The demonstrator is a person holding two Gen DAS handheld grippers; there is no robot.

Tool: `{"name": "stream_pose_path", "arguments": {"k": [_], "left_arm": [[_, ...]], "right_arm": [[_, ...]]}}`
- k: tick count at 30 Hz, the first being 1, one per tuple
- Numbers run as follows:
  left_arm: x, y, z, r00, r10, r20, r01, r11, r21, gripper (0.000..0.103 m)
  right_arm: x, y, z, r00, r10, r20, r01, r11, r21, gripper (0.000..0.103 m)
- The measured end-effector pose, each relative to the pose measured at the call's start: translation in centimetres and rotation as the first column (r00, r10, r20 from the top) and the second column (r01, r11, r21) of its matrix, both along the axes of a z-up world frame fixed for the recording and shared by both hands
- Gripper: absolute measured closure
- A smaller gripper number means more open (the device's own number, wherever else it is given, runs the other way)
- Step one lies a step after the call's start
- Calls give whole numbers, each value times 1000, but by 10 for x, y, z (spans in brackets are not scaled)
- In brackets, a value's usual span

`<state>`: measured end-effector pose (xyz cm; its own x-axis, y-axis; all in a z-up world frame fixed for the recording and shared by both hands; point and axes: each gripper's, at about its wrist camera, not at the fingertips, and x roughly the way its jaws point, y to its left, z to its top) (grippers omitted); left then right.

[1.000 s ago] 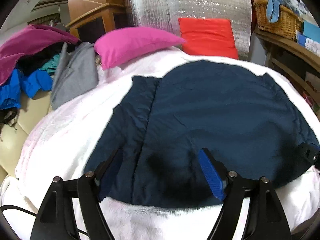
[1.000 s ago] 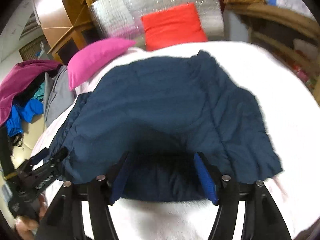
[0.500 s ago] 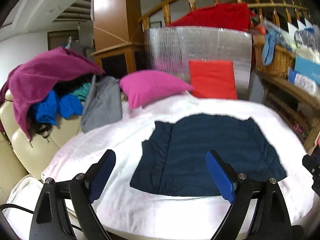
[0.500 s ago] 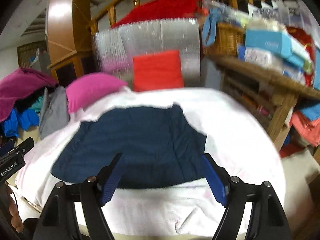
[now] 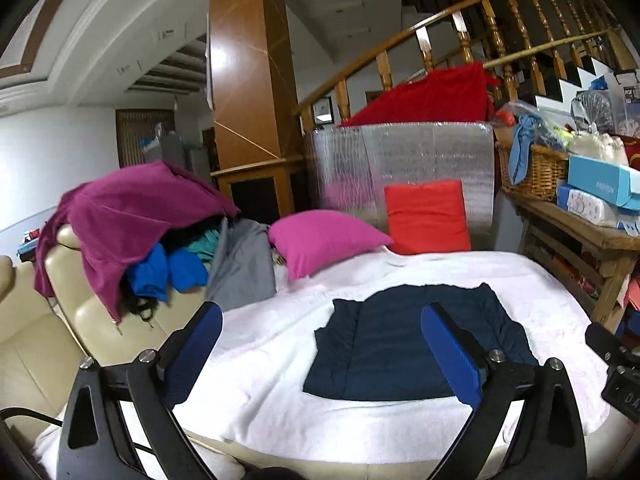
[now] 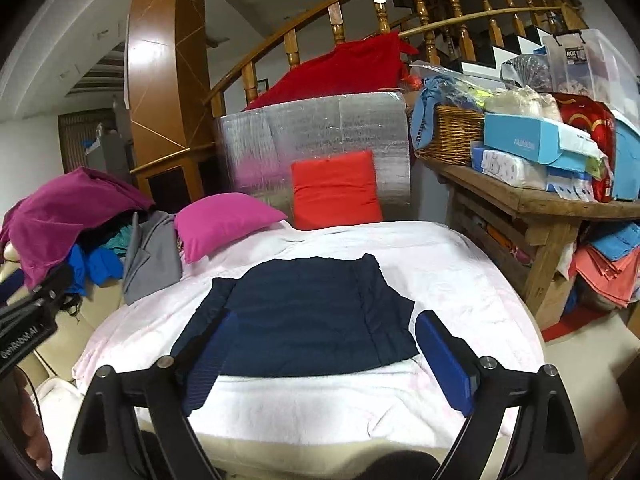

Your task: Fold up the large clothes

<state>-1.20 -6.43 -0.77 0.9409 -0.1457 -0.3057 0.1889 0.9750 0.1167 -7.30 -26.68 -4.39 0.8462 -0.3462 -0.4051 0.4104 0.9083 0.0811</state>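
Observation:
A dark navy padded garment [image 5: 404,344] [image 6: 304,316] lies folded into a flat rectangle on the white blanket [image 5: 280,392] [image 6: 452,280]. My left gripper [image 5: 322,354] hangs above and in front of it, its jaws opening wide with nothing between the blue pads [image 5: 452,356]. My right gripper [image 6: 320,358] is likewise raised and back from the garment, jaws opening, nothing held. Each gripper's body shows at the edge of the other's view.
A pile of clothes under a magenta cloth [image 5: 132,216] lies on the cream sofa [image 5: 40,344] at left. A pink pillow [image 5: 324,238] and a red cushion [image 5: 426,216] sit behind the garment. A wooden table [image 6: 532,208] with a basket and boxes stands right.
Both grippers lifted up and pulled back from the navy garment, which now lies farther off and flat. Their jaws spread wider.

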Motion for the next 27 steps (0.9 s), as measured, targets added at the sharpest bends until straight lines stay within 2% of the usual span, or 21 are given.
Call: {"name": "stream_pose_path", "arguments": {"k": [7, 11, 22, 27], "left_arm": [[-29, 15, 19, 1000, 16, 24, -16, 1000, -12, 2], [-36, 19, 23, 999, 25, 34, -25, 1000, -10, 2], [-33, 24, 24, 999, 12, 31, -11, 1000, -28, 2], [-32, 31, 18, 1000, 28, 9, -28, 999, -43, 2]], "right_arm": [[-21, 15, 4, 1000, 11, -11, -11, 999, 42, 11], [-28, 26, 11, 1000, 20, -12, -20, 1000, 14, 11], [-26, 33, 21, 1000, 12, 0, -12, 1000, 5, 10], [-23, 39, 15, 1000, 25, 10, -25, 999, 22, 10]]}}
